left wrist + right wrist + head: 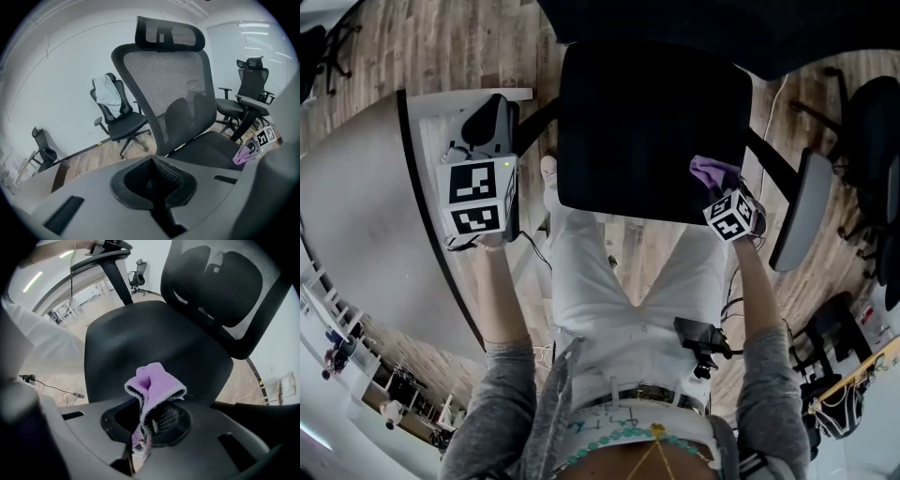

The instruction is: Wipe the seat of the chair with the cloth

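While the right tongs point(147, 423) are closed on a purple cloth point(153, 383), the left tongs point(152, 174) have their jaws pressed together with nothing between them. The cloth stands up out of the right jaws as a folded bunch. In the head view it lies over the front right corner of the black seat point(652, 131) of the chair point(164, 93). I cannot tell if it touches the seat. Nothing lies on the rest of the seat.

A grey armrest point(802, 211) stands just beside the right tongs, on their outer side. The person's legs in white trousers point(609, 281) are close against the front edge of the seat. The left tongs are held to the left of the seat, above the edge of a white curved tabletop point(356, 216), well apart from the cloth.

Behind the seat rise the mesh backrest point(225, 291) and the headrest point(168, 33). Other office chairs stand around on the wooden floor point(459, 47): one point(117, 117) has a white garment point(107, 96) over its back, another point(251, 89) stands near the window side. A thin cable point(56, 389) lies on the floor near the person's leg.
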Demonstrator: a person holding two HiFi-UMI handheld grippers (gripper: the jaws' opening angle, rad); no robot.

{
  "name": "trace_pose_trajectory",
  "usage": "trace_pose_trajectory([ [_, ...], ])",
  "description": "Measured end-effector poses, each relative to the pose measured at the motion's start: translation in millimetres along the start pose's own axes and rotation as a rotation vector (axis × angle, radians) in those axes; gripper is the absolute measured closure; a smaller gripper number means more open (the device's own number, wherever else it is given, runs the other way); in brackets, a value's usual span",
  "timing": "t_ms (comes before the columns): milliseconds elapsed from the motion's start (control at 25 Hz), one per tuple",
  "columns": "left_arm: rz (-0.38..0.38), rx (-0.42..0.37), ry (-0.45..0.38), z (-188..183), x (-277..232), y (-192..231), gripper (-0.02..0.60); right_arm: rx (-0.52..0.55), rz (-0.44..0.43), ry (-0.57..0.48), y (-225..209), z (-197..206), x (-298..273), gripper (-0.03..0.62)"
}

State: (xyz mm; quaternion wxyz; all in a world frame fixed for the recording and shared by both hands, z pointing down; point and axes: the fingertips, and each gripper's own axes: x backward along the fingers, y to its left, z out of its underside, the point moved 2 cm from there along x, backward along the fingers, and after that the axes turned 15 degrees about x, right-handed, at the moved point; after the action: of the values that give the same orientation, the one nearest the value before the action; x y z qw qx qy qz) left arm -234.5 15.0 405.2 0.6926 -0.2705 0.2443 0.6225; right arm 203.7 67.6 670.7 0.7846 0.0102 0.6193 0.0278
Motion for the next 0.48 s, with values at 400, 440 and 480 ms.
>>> trace_pose_trajectory([
  [400, -0.002, -0.003, 0.003, 2, -4, 1, 0.572, -0.009, -0.025, -0.159, 6, -50, 25, 0.546],
  [440, 0.000, -0.001, 0.002, 3, -4, 1, 0.572, -0.010, -0.033, -0.190, 8, -62, 27, 0.546],
  [480, 0.000, -0.001, 0.002, 3, -3, 0, 0.572, -0.010, -0.043, -0.220, 11, -74, 29, 0.546],
])
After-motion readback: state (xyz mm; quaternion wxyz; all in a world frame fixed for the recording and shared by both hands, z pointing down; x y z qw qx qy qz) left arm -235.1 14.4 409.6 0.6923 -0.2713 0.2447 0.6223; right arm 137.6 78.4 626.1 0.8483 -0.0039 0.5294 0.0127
